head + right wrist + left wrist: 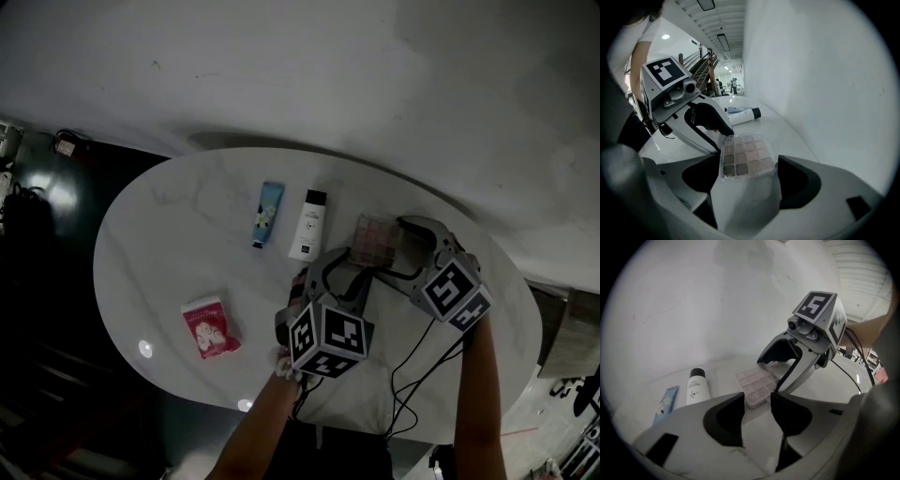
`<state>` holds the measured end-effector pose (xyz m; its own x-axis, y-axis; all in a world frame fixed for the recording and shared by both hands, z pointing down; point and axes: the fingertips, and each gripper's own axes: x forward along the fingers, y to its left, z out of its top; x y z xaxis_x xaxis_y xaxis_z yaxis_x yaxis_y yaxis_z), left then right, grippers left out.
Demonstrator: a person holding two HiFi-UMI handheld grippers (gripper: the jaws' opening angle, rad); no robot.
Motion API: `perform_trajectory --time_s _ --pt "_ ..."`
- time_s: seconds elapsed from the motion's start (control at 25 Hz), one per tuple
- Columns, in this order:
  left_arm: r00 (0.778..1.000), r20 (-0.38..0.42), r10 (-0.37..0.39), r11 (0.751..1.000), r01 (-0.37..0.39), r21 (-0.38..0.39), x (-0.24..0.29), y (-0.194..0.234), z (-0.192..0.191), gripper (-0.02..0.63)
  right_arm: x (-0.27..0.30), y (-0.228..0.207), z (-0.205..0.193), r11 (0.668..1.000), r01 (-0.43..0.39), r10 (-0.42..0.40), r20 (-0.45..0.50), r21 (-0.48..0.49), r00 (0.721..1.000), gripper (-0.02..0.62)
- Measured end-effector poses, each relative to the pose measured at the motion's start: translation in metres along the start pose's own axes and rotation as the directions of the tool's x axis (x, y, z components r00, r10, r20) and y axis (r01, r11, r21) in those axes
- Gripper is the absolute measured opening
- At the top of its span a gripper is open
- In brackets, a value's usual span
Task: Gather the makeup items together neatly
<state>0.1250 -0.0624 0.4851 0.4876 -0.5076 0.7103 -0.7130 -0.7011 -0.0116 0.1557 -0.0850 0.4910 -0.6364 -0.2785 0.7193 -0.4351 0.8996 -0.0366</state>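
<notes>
White marbled oval table (159, 225), far edge close against a pale wall; dark floor off the left rim.

- Eyeshadow palette (747, 154): clear case, rows of brown and pink pans, flat on the tabletop right of centre, well inside the rim.
- White tube (308, 225), black cap pointing to the wall: just left of the palette, not touching it.
- Blue tube (268, 214): beside the white tube, roughly parallel, a narrow strip of table between them.
- Red sachet (210, 327): alone, near the front-left edge, well apart from the rest.
- Right gripper (747, 171): jaws wide, one on each long edge of the palette; a thin sliver of table shows at each pad, so no grip.
- Left gripper (757, 404): jaws spread, nothing between the pads; the palette's near corner lies just ahead of the tips, and the two grippers meet at an angle over it.
- Black cables (412, 366): trailing over the front edge.

Open room: the left half of the top, between tubes and sachet, lies bare.
</notes>
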Motion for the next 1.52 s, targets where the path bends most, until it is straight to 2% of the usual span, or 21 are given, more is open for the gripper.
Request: perform_trajectory --time_s 0.2,0.6,0.88,1.0,1.08,1.24,1.32,1.52 --pt "1.0 -0.002 0.006 1.0 -0.005 0.028 0.0 0.0 0.0 0.212 -0.001 0.0 0.0 1.0 0.005 -0.005 0.008 0.003 1.0 0.413" --pt "1.0 0.005 0.02 0.999 -0.02 0.031 0.0 0.001 0.0 0.213 -0.002 -0.001 -0.001 0.999 0.03 -0.031 0.038 0.012 0.999 0.422" --pt "0.997 0.064 0.033 0.998 -0.029 -0.052 -0.008 0.007 0.009 0.212 -0.006 0.002 0.004 0.999 0.013 -0.016 0.08 0.04 0.997 0.44" --pt "0.995 0.085 0.041 0.998 -0.037 -0.053 -0.013 0.008 0.015 0.212 -0.011 0.004 0.009 0.998 0.015 -0.022 0.113 0.062 0.993 0.439" --pt "0.994 0.098 0.049 0.998 -0.044 -0.053 -0.019 0.009 0.019 0.212 -0.017 0.002 0.013 0.997 0.039 -0.048 0.138 0.067 0.989 0.439" --pt "0.989 0.125 0.074 0.995 -0.065 -0.076 -0.033 0.012 0.024 0.212 -0.037 -0.01 0.019 0.987 0.142 -0.154 0.186 0.08 0.97 0.439" --pt "0.987 0.133 0.091 0.994 -0.081 -0.079 -0.041 0.013 0.024 0.212 -0.049 -0.012 0.02 0.982 0.161 -0.179 0.21 0.103 0.961 0.437" --pt "0.976 0.162 0.143 0.984 -0.123 -0.13 -0.073 0.016 0.019 0.212 -0.071 0.021 0.039 0.983 0.106 -0.144 0.275 0.151 0.951 0.431"
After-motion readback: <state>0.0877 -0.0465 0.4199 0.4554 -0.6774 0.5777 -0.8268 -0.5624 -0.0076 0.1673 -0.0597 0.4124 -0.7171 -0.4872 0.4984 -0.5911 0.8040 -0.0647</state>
